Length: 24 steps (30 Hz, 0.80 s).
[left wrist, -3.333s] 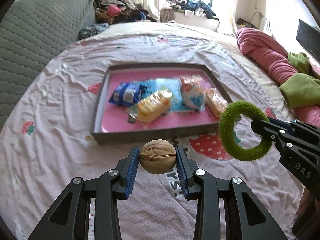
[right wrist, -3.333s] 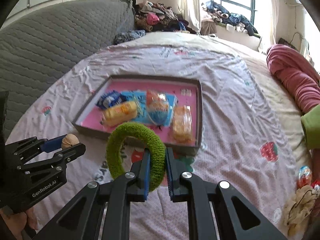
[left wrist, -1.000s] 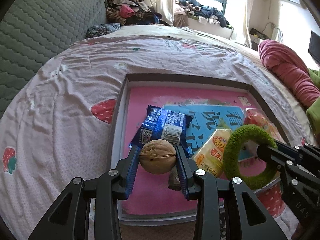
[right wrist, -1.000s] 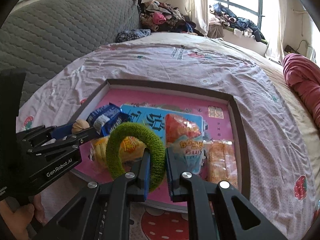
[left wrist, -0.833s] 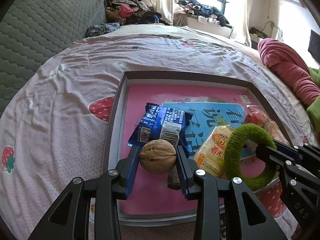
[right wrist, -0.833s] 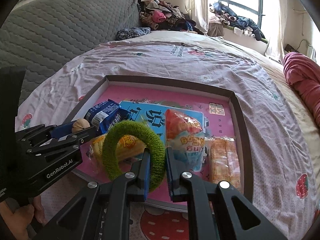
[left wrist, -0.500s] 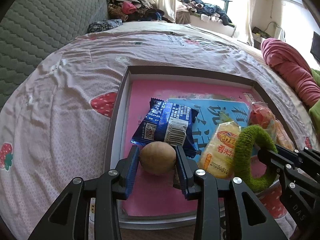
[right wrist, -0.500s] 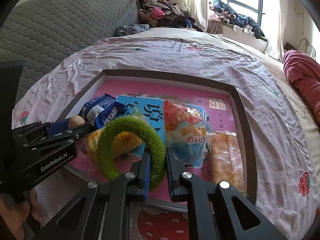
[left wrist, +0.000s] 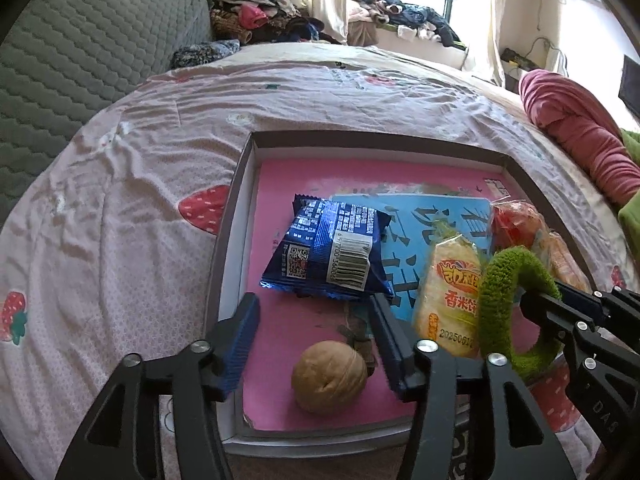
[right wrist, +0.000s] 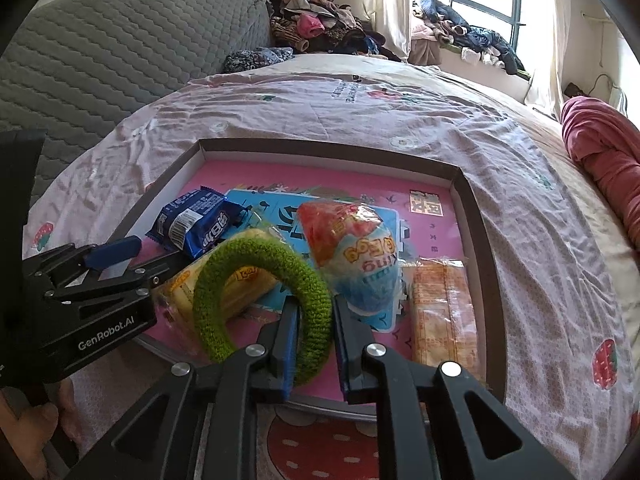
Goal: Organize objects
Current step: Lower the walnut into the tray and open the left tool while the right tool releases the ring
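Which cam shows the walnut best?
Left wrist: the walnut lies in full view on the tray floor, between the opening left gripper fingers, untouched. Right wrist view: hidden behind the left gripper.

Pink strawberry-print bedsheet (left wrist: 132,184) is covering the bed. Grey quilted headboard (right wrist: 100,52) is standing behind it. Clothes pile (left wrist: 256,20) is lying at the far corner, more clothes (right wrist: 472,40) are sitting on the windowsill. Rolled pink blanket (left wrist: 576,132) is lying at right.

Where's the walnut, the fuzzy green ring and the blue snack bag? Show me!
walnut (left wrist: 329,377), left wrist view, middle of its shell.
green ring (right wrist: 256,254), right wrist view, top of its loop.
blue snack bag (left wrist: 332,248), left wrist view, middle of the wrapper.
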Available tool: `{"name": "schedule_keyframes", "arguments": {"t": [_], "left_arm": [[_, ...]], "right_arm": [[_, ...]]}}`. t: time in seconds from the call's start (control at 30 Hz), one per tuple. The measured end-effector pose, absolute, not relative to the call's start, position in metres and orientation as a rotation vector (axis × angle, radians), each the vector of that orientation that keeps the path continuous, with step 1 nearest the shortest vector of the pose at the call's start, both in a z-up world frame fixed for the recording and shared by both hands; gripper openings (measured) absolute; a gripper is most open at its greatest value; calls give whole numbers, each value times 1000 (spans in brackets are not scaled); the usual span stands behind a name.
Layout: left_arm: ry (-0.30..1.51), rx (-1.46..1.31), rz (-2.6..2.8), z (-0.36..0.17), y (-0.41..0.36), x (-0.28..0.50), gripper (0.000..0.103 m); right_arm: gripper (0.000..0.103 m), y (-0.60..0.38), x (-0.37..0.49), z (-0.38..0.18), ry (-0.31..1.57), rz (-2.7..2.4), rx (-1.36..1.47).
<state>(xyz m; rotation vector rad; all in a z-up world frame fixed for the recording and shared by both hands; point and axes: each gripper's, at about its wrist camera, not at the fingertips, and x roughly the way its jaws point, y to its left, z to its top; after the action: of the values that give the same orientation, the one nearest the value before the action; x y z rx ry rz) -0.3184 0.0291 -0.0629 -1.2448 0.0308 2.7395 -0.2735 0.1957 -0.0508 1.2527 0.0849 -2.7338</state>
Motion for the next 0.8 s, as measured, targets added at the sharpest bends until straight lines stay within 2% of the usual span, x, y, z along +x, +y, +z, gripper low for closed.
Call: {"name": "schedule_keyframes", "arguments": {"t": [0.17,0.37,0.53,0.6,0.63,0.8], "left_arm": [[26,-1253,2731,-61,28,-318,63],[22,-1250,2732,-61,29,-317,63],[25,-1249,2730,-58,30,-314,63],[37,-1244,2735,-57,31,-313,69],[57,-1241,2751,-56,32,-311,78],[59,-1228,2759,-53,31,-309,78]], "right_arm": [[28,195,-272,-50,87,-2726,1260],[30,194,-270,-46,86,-2731,1248],[37,195,-267,-41,75,-2733,1234],[38,196,-266,-39,73,-2735,1227],[38,196,-265,-38,71,-2735,1222],[40,197,-263,-34,63,-2739,1203]]}}
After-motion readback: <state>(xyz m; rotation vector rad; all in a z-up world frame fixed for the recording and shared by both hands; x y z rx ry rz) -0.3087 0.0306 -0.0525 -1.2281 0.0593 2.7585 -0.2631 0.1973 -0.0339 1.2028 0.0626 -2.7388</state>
